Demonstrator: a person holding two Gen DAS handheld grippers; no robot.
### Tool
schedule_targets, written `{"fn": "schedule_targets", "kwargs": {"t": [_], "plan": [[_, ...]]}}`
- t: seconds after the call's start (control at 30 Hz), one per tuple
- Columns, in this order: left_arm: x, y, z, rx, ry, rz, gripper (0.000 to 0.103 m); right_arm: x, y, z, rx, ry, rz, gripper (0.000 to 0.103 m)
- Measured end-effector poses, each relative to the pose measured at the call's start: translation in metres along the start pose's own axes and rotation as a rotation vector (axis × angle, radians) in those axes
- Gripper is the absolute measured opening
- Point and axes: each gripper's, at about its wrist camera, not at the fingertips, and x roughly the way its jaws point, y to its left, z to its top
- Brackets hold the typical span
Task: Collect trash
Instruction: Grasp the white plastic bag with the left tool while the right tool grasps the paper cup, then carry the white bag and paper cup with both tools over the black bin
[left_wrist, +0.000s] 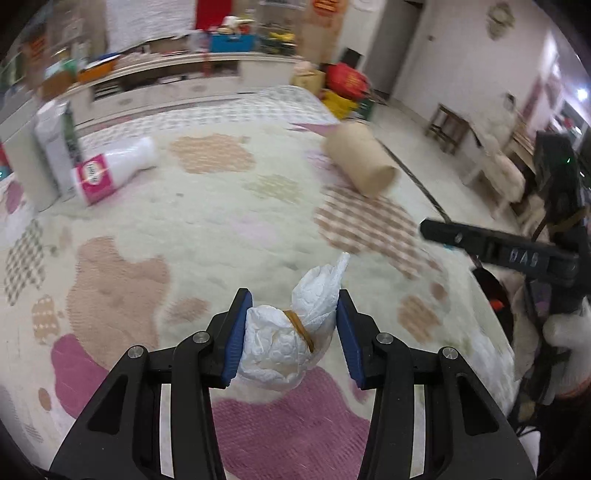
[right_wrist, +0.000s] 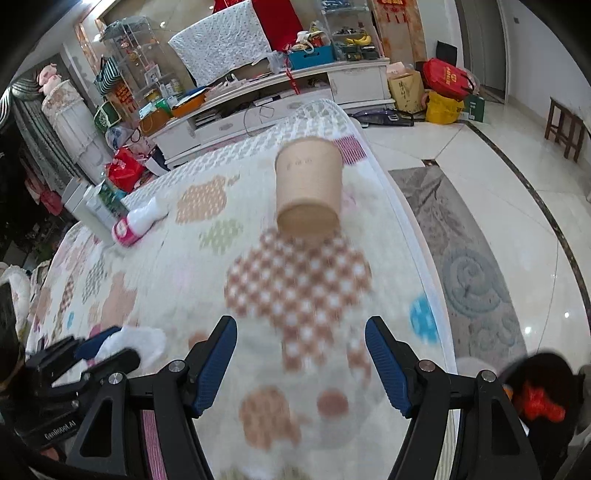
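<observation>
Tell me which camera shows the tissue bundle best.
The left wrist view: the white tissue bundle, bound by a rubber band, sits sharp and close between the left gripper jaws. The right wrist view shows only a blurred white patch at lower left.

On the black arm of the right gripper (left_wrist: 524, 258), as my left wrist camera shows it, I read raised letters "DAS". On the black body of the left gripper (right_wrist: 59, 430), in my right wrist view, I read "GenRobot.AI". The pink label on the white plastic bottle (left_wrist: 110, 168) is too blurred to read.
</observation>
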Motion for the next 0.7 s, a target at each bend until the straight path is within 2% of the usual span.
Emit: {"fn": "schedule_targets", "kwargs": {"t": [0.17, 0.33, 0.5, 0.6, 0.63, 0.67, 0.7], "plan": [[0.012, 0.025, 0.013, -0.05, -0.011, 0.044, 0.044, 0.025, 0.006, 0.048, -0.007, -0.011, -0.039, 0.07], [0.022, 0.036, 0.023, -0.07, -0.018, 0.069, 0.044, 0.054, 0.003, 0.084, -0.007, 0.015, -0.089, 0.074], [0.033, 0.047, 0.033, -0.089, -0.022, 0.086, 0.044, 0.082, -0.003, 0.105, -0.002, 0.046, -0.114, 0.074], [0.039, 0.052, 0.037, -0.102, -0.018, 0.091, 0.044, 0.097, -0.005, 0.109, 0.009, 0.071, -0.098, 0.074], [0.041, 0.054, 0.038, -0.108, -0.017, 0.092, 0.044, 0.101, -0.006, 0.109, 0.016, 0.08, -0.093, 0.073], [0.042, 0.056, 0.039, -0.114, -0.016, 0.092, 0.044, 0.105, -0.007, 0.108, 0.023, 0.089, -0.088, 0.064], [0.043, 0.057, 0.039, -0.118, -0.015, 0.091, 0.044, 0.107, -0.008, 0.107, 0.028, 0.092, -0.079, 0.062]]}}
